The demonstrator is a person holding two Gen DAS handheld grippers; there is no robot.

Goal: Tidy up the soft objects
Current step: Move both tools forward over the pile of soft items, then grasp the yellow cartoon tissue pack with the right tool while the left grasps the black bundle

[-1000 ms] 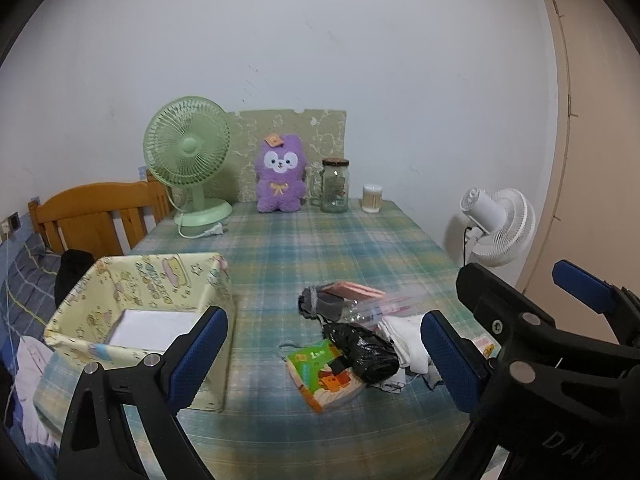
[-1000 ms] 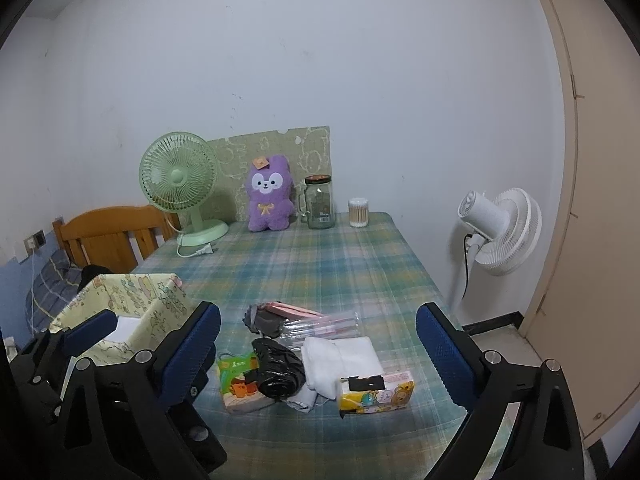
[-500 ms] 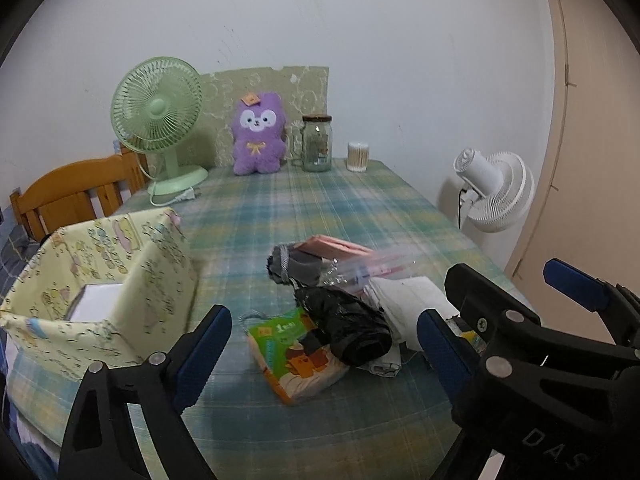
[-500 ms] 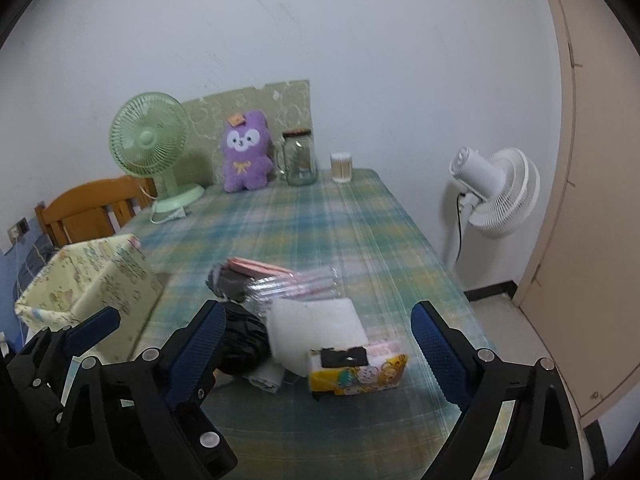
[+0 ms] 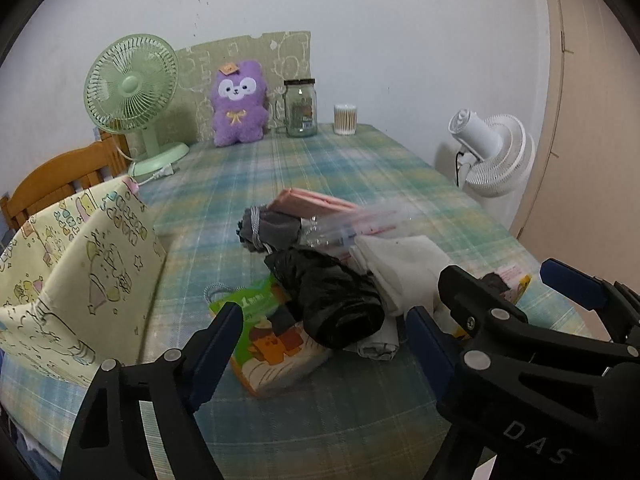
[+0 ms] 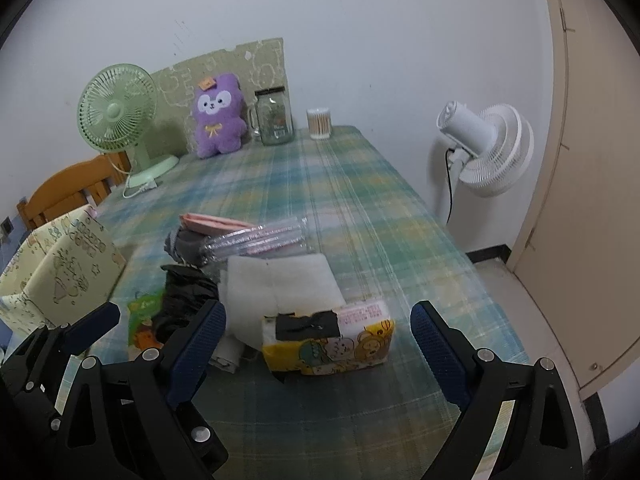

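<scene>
The left gripper (image 5: 320, 332), jaws just narrowing yet empty, frames the black bundle (image 5: 332, 300); the right gripper (image 6: 318, 340) gapes over the tissue pack (image 6: 328, 344). Probably take the topmost item first, then carry it to the fabric bin (image 5: 72, 280).

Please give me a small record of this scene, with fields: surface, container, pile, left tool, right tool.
surface: table with plaid cloth
container: yellow fabric box, left of pile
pile: black bundle, white cloth, green pack, yellow tissue pack
left tool: open, jaws just been closing, nothing gripped
right tool: open, facing the yellow tissue pack
</scene>
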